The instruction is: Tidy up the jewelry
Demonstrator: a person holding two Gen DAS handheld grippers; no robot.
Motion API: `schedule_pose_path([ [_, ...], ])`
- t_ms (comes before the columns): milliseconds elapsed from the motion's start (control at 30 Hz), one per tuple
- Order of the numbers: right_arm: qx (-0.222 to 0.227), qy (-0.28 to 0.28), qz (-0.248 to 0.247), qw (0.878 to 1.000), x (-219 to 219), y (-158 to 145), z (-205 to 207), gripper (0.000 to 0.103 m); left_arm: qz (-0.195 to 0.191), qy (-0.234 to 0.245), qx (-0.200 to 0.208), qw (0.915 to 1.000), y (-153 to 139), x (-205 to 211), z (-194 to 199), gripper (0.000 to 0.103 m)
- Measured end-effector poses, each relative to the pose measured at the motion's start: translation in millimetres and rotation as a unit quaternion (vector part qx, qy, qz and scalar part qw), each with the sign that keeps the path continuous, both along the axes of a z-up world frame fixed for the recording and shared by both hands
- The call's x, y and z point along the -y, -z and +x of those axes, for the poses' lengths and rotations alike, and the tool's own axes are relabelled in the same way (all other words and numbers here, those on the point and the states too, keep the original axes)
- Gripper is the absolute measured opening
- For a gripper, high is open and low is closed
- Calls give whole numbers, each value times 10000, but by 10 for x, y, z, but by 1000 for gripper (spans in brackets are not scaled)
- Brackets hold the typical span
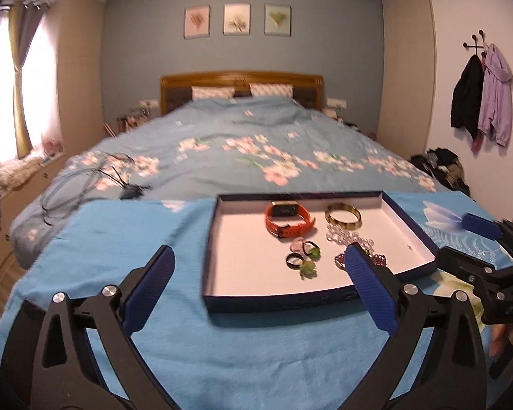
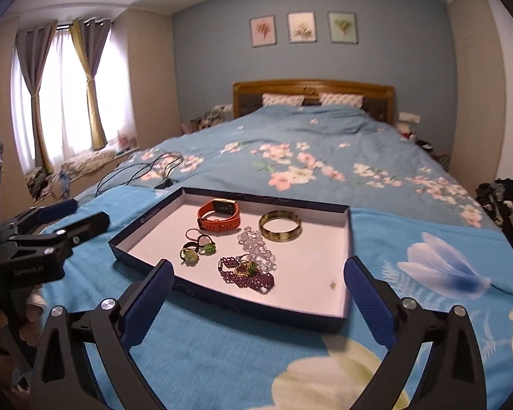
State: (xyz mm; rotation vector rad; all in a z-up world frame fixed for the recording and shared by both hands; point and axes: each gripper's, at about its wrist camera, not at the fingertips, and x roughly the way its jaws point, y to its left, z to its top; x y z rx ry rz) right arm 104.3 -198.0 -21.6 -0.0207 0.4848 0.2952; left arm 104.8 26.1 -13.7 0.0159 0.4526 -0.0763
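Both tools sit nearest the lens: left tool point(image 1: 258, 294) and right tool point(image 2: 259, 302), each w/ jaws spread wide, nothing between the blue pads, nothing held.

Bed point(image 1: 222, 136) fills the room behind, w/ a bright blue cloth point(image 1: 102, 239) laid over its near end. On that cloth sits the shallow tray point(image 2: 147, 235), dark rim, white floor, long side running across the view.

Inside the tray, big to small: orange watch point(image 2: 219, 217) at the far left, gold bangle point(image 2: 279, 230) just right of it, clear bead bracelet point(image 2: 258, 247) between bangle and the purple bead bracelet point(image 2: 249, 278), which lies nearest the front rim w/ a ring point(image 2: 245, 268) resting on top. Green-stone rings point(image 2: 196, 249) cluster left of centre. Tiny speck, maybe a stud point(image 2: 332, 285), sits alone at the right; too small to tell.

Key relation: everything lies ahead of & below the tools, past the near rim. Right tool looks better lined up w/ the purple bracelet, straight ahead between its pads; left tool is offset to the tray's left, nearer the rings. Judgement only: items look placed already, so sorting seems mostly done.
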Motion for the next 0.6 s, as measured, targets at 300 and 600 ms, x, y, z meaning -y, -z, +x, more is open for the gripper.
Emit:
schedule_pose_path([
  [300,764,408,53,9962,39,-67,-469,96,231,-214,759,9966,-100,18,-568,98],
  [600,973,478,81,9941,-10,-102,-670,96,117,-244,1096,9936,-183,52,-908,98],
])
